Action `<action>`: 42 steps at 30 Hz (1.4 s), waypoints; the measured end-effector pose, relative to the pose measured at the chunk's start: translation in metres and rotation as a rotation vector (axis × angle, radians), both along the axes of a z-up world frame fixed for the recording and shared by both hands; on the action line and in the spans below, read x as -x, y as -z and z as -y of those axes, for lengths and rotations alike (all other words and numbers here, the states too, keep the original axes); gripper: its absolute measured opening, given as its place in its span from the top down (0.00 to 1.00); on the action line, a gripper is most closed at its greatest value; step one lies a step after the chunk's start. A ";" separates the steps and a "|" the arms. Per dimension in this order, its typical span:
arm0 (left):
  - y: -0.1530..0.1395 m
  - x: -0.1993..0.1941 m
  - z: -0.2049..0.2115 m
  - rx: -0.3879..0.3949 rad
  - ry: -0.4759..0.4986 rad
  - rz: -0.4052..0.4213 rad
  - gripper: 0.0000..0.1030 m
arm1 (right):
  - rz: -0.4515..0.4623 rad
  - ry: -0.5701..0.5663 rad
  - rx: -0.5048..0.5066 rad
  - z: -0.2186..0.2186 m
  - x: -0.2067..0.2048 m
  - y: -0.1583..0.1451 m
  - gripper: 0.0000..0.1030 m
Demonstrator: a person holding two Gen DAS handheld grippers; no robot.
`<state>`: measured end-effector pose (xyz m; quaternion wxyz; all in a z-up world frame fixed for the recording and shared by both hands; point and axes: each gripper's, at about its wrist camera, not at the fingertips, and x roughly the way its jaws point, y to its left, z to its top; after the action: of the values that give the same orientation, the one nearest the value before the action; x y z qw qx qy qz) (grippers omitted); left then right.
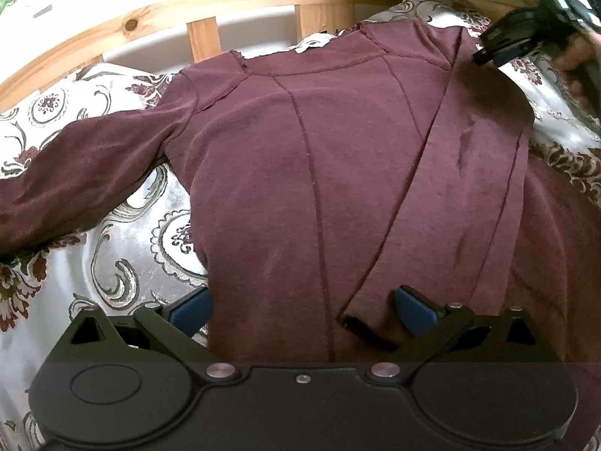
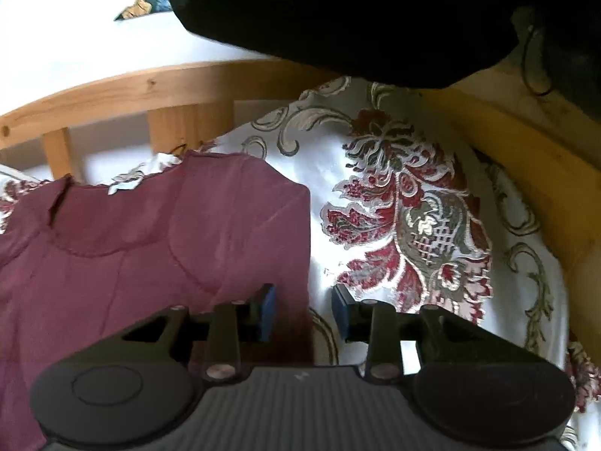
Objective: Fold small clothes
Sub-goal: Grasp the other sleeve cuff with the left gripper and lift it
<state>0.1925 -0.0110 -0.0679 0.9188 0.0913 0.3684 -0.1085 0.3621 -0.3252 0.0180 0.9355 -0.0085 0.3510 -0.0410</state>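
Observation:
A maroon long-sleeved top lies flat on a floral bedspread, neck toward the headboard. Its right sleeve is folded diagonally across the body, cuff near the hem. Its left sleeve stretches out to the left. My left gripper is open above the hem, holding nothing. My right gripper is open over the top's right shoulder edge, one finger above cloth, the other above bedspread. It also shows in the left wrist view at the upper right.
A wooden slatted headboard runs along the far side. A wooden side rail borders the bed on the right. A dark sleeve or body hangs overhead in the right wrist view.

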 end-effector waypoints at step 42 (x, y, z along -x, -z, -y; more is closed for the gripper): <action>-0.105 0.040 -0.289 0.381 -1.215 0.320 0.17 | 0.233 -0.460 -0.173 -0.167 0.170 -0.043 0.00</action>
<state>0.1528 0.2778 0.0375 0.8601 -0.2824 0.1876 0.3811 0.1920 -0.1584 0.0606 0.9516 -0.0031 0.2318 0.2019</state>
